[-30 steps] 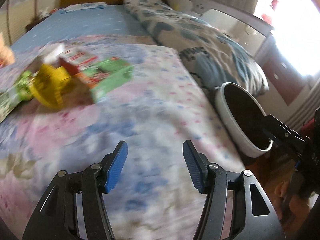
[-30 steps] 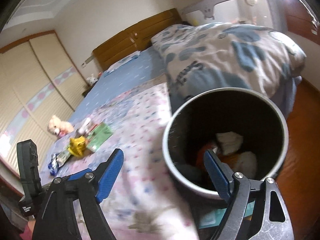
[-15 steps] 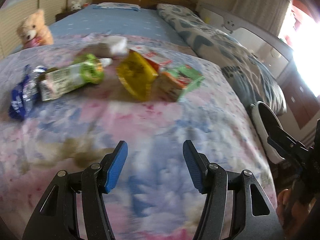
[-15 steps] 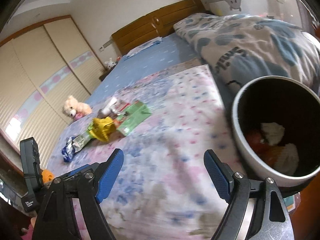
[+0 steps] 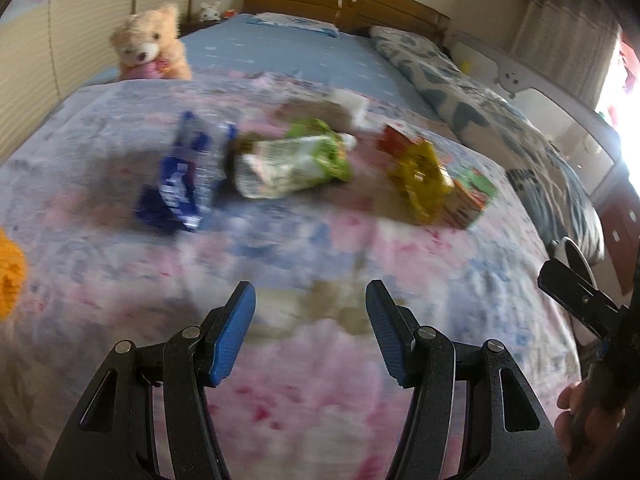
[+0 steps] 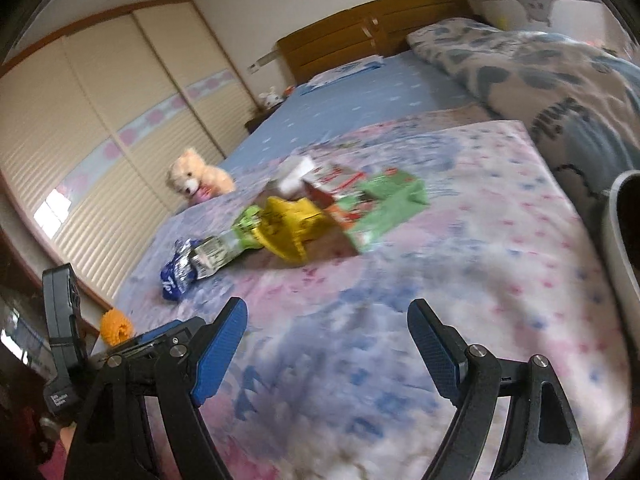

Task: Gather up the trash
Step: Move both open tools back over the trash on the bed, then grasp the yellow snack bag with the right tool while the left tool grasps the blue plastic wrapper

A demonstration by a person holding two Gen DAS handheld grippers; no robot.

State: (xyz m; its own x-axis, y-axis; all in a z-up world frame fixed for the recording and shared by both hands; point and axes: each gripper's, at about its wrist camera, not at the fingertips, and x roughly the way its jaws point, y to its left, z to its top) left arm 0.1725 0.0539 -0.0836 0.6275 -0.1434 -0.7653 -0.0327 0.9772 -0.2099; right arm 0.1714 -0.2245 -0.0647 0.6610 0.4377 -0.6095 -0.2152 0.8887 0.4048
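Trash lies in a row on the flowered bedspread: a blue wrapper (image 5: 176,184) (image 6: 176,272), a green-and-white bag (image 5: 292,164) (image 6: 228,244), a yellow bag (image 5: 420,180) (image 6: 292,224) and a green carton (image 5: 470,196) (image 6: 380,208). A white bin (image 6: 624,248) stands at the bed's right edge; its rim shows in the left wrist view (image 5: 576,260). My left gripper (image 5: 310,334) is open and empty, short of the trash. My right gripper (image 6: 326,352) is open and empty, also short of it.
A teddy bear (image 5: 150,46) (image 6: 196,178) sits at the far left of the bed. A patterned duvet (image 5: 500,120) lies along the right side. An orange toy (image 6: 116,326) is at the bed's left edge. A wardrobe (image 6: 80,140) lines the left wall.
Both grippers have swung left, away from the bin and toward the trash row. The bin has slid to the right edge of both views. Both jaws stay open.
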